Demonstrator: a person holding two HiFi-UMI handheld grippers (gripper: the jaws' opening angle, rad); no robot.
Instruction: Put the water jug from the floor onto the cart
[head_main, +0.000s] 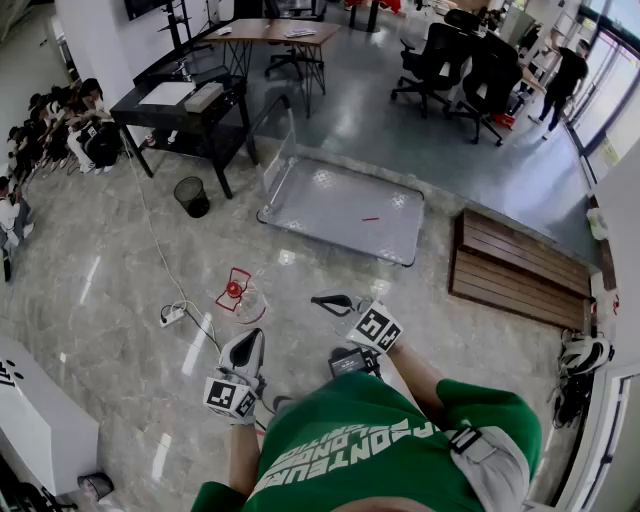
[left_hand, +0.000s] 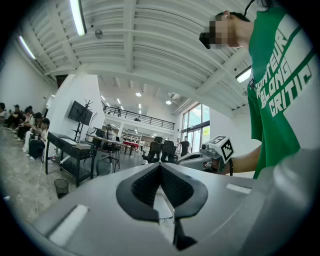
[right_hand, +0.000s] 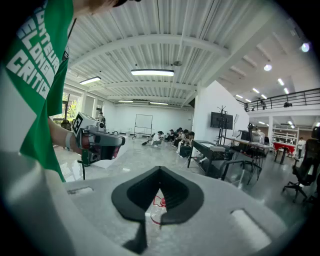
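Water jug (head_main: 236, 293), clear with a red top and handle, sits on the pale glossy floor (head_main: 110, 330), apart from both tools and short of the cart (head_main: 340, 215). Whether it stands fully upright I cannot tell from above. In the right gripper view I see it low down, just past the tips of my right tool (right_hand: 159, 172), with its red fittings showing in the gap below the closed pads. A white power strip (head_main: 172, 316) lies on the floor near the jug, with its cable trailing away toward the black table (head_main: 185, 115). My left tool (head_main: 247, 345) hangs nearest the jug, just below and to its right in the head view. Its jaws are clenched together with nothing between them, as the left gripper view shows. My right tool (head_main: 322, 301) is level with the jug and further right, also closed tight and empty. The cart is a flat grey platform lying beyond the jug, its bed bare apart from a small red mark, with its push handle (head_main: 283, 130) rising at the far left end. A black mesh bin (head_main: 192, 196) stands between the cart and the table. To the right of the cart is a brown slatted wooden pallet (head_main: 520, 270). Further off are black office chairs (head_main: 470, 60) and people (head_main: 60, 130) seated along the left wall.
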